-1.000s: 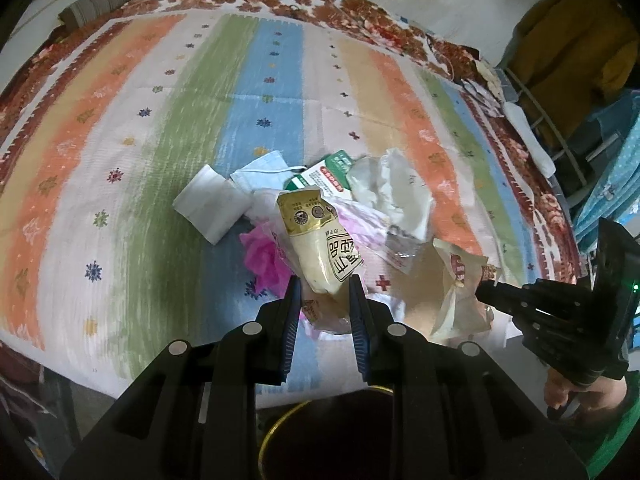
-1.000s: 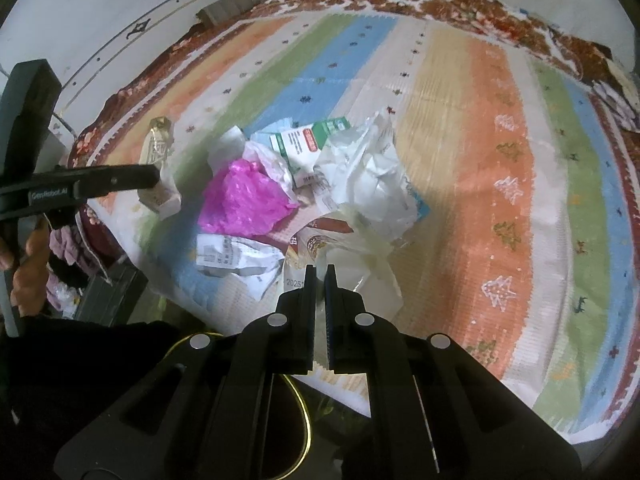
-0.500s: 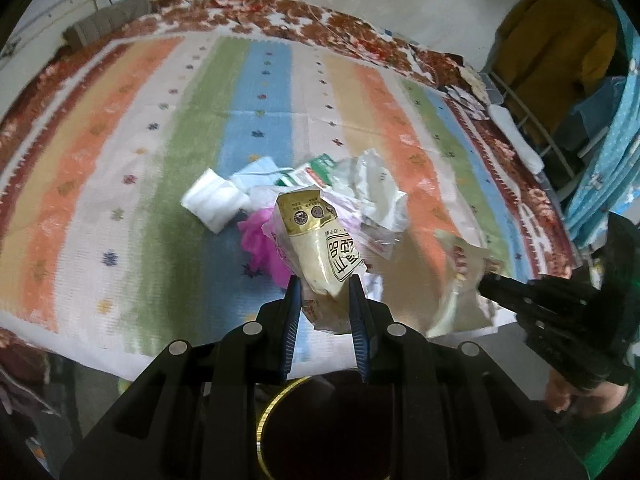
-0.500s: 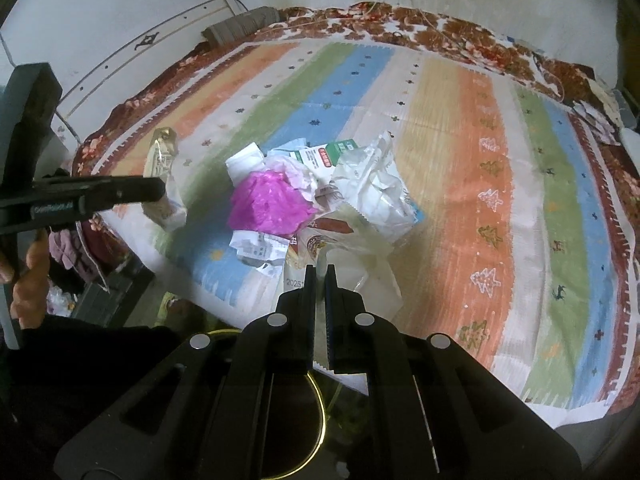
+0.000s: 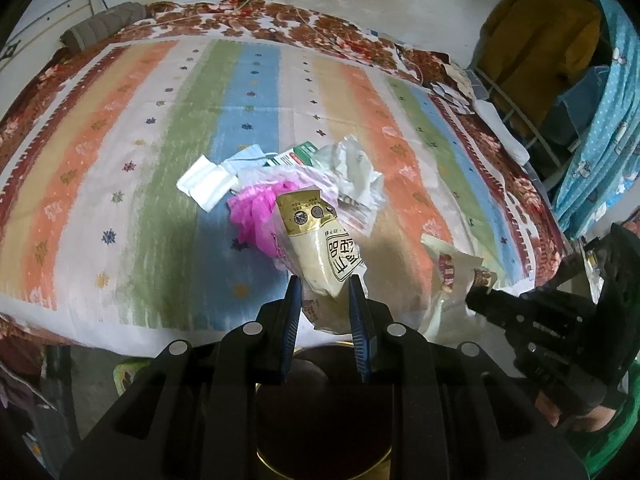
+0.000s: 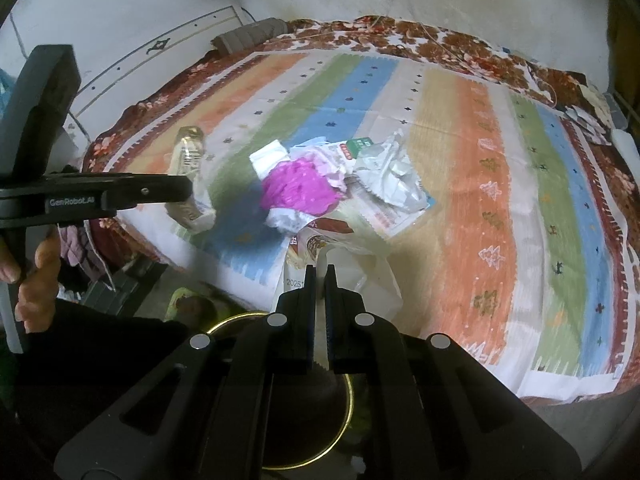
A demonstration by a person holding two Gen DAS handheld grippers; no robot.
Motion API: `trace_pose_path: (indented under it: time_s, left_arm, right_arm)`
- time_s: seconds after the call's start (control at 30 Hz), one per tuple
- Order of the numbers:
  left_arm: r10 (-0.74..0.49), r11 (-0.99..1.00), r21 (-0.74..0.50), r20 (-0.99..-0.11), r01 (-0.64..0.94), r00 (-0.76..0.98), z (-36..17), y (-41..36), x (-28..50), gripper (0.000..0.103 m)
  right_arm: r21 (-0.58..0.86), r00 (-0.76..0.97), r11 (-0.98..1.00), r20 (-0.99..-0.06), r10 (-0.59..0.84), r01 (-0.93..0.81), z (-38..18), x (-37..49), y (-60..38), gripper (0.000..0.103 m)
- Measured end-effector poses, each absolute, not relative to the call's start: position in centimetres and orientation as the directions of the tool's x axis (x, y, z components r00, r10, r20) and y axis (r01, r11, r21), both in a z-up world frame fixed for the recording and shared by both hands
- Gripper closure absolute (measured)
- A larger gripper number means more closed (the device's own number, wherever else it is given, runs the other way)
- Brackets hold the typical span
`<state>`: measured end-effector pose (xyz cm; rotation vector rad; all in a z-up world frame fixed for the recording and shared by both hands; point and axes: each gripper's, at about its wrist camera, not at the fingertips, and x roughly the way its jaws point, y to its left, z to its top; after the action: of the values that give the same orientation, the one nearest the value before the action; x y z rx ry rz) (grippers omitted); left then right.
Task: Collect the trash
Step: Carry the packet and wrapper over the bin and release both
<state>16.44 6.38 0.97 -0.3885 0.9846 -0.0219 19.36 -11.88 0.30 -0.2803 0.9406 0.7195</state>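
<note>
My left gripper [image 5: 323, 286] is shut on a cream and gold snack packet [image 5: 320, 248], held off the bed's front edge above a round bin with a gold rim [image 5: 320, 456]. My right gripper [image 6: 320, 276] is shut on a clear and white snack bag [image 6: 344, 264], also over the bin [image 6: 308, 400]. That bag shows in the left wrist view [image 5: 456, 292], as does the right gripper [image 5: 480, 302]. The left gripper [image 6: 188, 192] and its packet [image 6: 188, 180] show in the right wrist view. A trash pile lies on the bed: a pink plastic bag [image 6: 300, 190], crumpled white wrappers [image 6: 392, 176] and a white tissue pack [image 5: 206, 180].
The striped bedspread [image 5: 120, 160] covers a wide bed with a floral border. A grey roll [image 5: 100, 28] lies at the far left corner. Clothes on a rack [image 5: 540, 40] stand to the right. Clutter sits on the floor under the bed's front edge [image 6: 120, 276].
Both grippers have pulled back from the trash pile with their packets, off the bed's front edge and over the bin. The pile now looks farther away.
</note>
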Motion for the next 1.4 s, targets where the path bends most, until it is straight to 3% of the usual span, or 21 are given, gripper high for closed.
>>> trace_pose_path:
  time_s: [0.5,1.4]
  left_arm:
    - [-0.26,0.914,-0.385,-0.799,-0.129,0.543,-0.3,3.6,11.3,0.08]
    - [-0.248,0.898,-0.353,-0.899,-0.262,0.36,-6.1,1.7,8.3,0.08]
  right_arm:
    - [0.08,0.361,0.718,-0.823,0.439,-0.692,-1.2,14.5,-12.2,0.099]
    - [0.084,0.187,0.726,-0.94,0.285,-0.683,-8.5,11.1,-11.8,0.099]
